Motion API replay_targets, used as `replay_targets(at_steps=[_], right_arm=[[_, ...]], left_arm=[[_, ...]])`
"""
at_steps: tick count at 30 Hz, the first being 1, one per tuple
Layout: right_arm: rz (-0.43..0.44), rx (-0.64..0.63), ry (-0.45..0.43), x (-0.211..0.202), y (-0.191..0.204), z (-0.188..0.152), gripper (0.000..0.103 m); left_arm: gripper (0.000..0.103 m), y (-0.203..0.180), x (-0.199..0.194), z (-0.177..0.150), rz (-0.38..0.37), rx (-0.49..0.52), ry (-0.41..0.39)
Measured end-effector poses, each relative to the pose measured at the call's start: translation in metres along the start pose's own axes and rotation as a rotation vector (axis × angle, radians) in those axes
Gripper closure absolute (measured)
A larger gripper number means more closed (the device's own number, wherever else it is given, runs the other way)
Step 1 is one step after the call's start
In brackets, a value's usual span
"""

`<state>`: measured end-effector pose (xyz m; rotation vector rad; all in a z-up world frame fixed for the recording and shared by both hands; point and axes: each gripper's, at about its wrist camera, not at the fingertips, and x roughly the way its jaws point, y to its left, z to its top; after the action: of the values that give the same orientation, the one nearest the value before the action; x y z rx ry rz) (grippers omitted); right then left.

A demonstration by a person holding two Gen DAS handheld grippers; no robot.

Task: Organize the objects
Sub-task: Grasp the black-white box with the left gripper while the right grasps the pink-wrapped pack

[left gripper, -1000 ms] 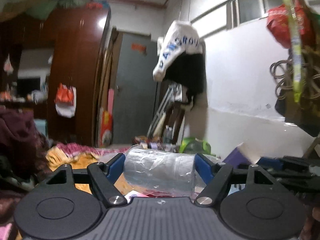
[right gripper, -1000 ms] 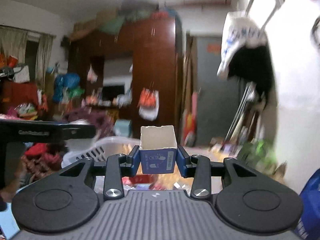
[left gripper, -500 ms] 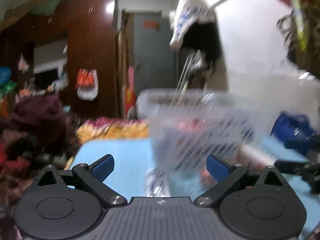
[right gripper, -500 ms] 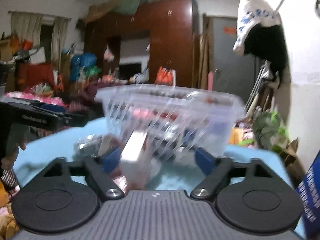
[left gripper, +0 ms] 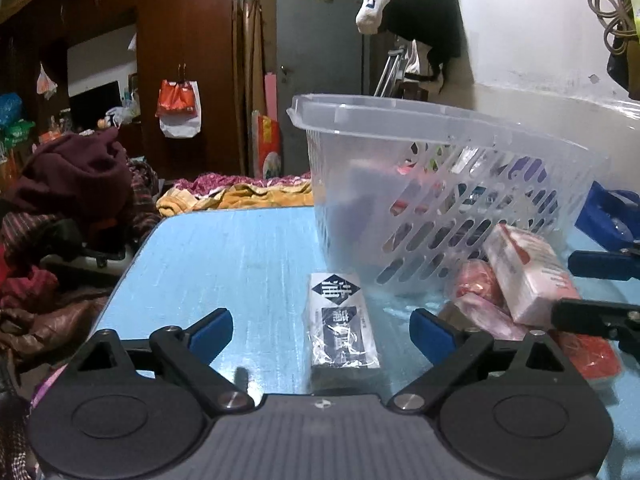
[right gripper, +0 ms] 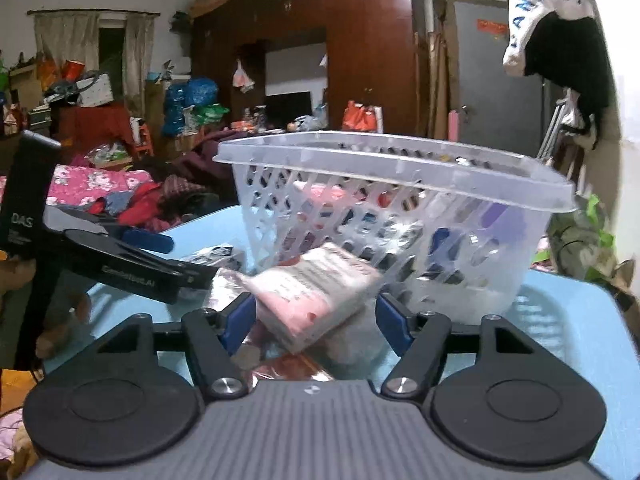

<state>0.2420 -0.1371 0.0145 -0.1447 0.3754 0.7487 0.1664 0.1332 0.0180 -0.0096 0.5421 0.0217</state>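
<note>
Both loads gone since a second ago: no roll between the left gripper's (left gripper: 320,330) fingers, no small box between the right gripper's (right gripper: 316,316) fingers, and both now low over the blue table (left gripper: 224,256) facing the clear basket (left gripper: 440,208). Left jaws spread wide and empty, straddling a dark packet (left gripper: 342,320) lying flat just in front of the basket. Right jaws also apart, flanking a tilted pink box (right gripper: 316,292) propped on red wrappers (left gripper: 476,288) against the basket wall; contact with its fingers unclear. Basket already holding assorted packets.
</note>
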Motion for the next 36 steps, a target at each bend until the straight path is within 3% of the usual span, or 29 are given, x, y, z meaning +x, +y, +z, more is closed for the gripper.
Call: replay_targets(at_steps=[2, 3, 4, 6, 8, 10, 18, 23, 27, 36], right_arm=[[0.011, -0.013, 0.014, 0.001, 0.005, -0.003, 0.048], [-0.003, -0.034, 0.023, 0.001, 0.009, -0.006, 0.061], [-0.017, -0.039, 0.023, 0.001, 0.010, -0.008, 0.065], [-0.021, -0.024, 0.010, -0.004, 0.006, -0.010, 0.068], [-0.019, 0.000, -0.013, -0.012, 0.000, -0.012, 0.073], [-0.031, 0.020, -0.036, -0.022, -0.007, -0.017, 0.084], [-0.022, 0.070, -0.071, -0.040, -0.027, -0.025, 0.083], [0.009, 0.005, -0.031, -0.032, -0.014, -0.021, 0.065], [0.101, -0.011, 0.008, -0.030, -0.008, -0.025, 0.056], [0.099, -0.098, 0.061, -0.028, 0.001, -0.028, 0.048]], left_arm=[[0.006, -0.002, 0.001, -0.001, -0.005, 0.015, 0.010], [0.006, -0.005, 0.001, -0.002, -0.004, 0.023, 0.013], [0.007, -0.006, 0.000, -0.002, -0.003, 0.031, 0.018], [0.019, -0.010, 0.001, -0.002, 0.003, 0.042, 0.029], [0.044, -0.012, 0.006, -0.001, 0.012, 0.037, 0.046], [0.058, -0.008, 0.007, -0.001, -0.007, 0.012, 0.055], [0.058, -0.003, 0.007, -0.003, -0.036, -0.024, 0.050], [0.058, -0.002, 0.007, -0.003, -0.042, -0.031, 0.045], [0.058, -0.002, 0.008, -0.002, -0.044, -0.031, 0.046], [0.058, -0.004, 0.008, -0.003, -0.043, -0.030, 0.045]])
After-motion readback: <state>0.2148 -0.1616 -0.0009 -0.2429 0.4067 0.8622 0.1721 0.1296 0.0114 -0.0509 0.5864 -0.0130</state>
